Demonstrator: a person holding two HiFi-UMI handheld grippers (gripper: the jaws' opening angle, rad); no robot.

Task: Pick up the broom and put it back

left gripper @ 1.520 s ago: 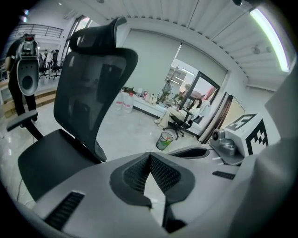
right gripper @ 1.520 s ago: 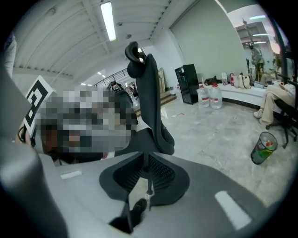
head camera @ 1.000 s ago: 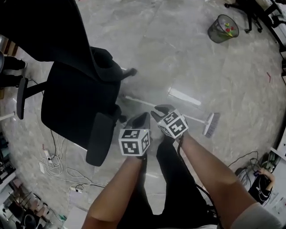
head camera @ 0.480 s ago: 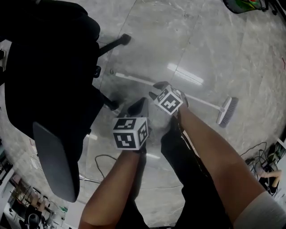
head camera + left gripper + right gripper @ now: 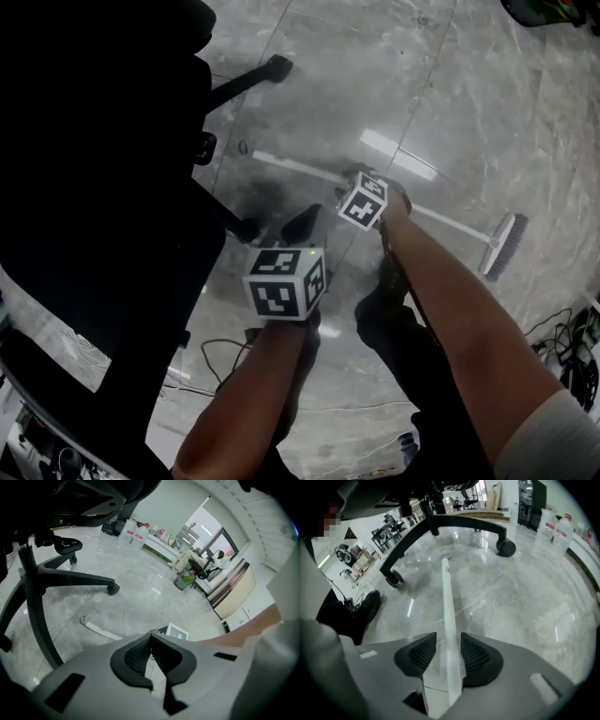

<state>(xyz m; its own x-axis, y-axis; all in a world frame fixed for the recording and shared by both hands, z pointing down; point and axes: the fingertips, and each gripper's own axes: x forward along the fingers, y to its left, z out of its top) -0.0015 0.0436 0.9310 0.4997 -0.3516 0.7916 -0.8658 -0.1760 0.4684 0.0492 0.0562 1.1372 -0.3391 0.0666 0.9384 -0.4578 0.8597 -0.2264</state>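
Two grippers point down at a grey marble floor (image 5: 441,94), one in each of the person's hands. The left gripper (image 5: 301,225) is nearer the body. Its jaws are pressed together, tips touching, with nothing between them. The right gripper (image 5: 449,639) is just ahead of it and to its right, aimed steeply down onto the broom (image 5: 292,167). Its jaws are opening, and the white handle runs straight between them with a slim gap at each pad (image 5: 476,656). The broom lies flat on the floor. The handle's tip stretches away beyond the right gripper, and the brush head (image 5: 502,246) lies well off to that gripper's right in the head view. A black office chair (image 5: 103,216) looms just left of the left gripper, its wheeled legs spreading past the handle's tip.
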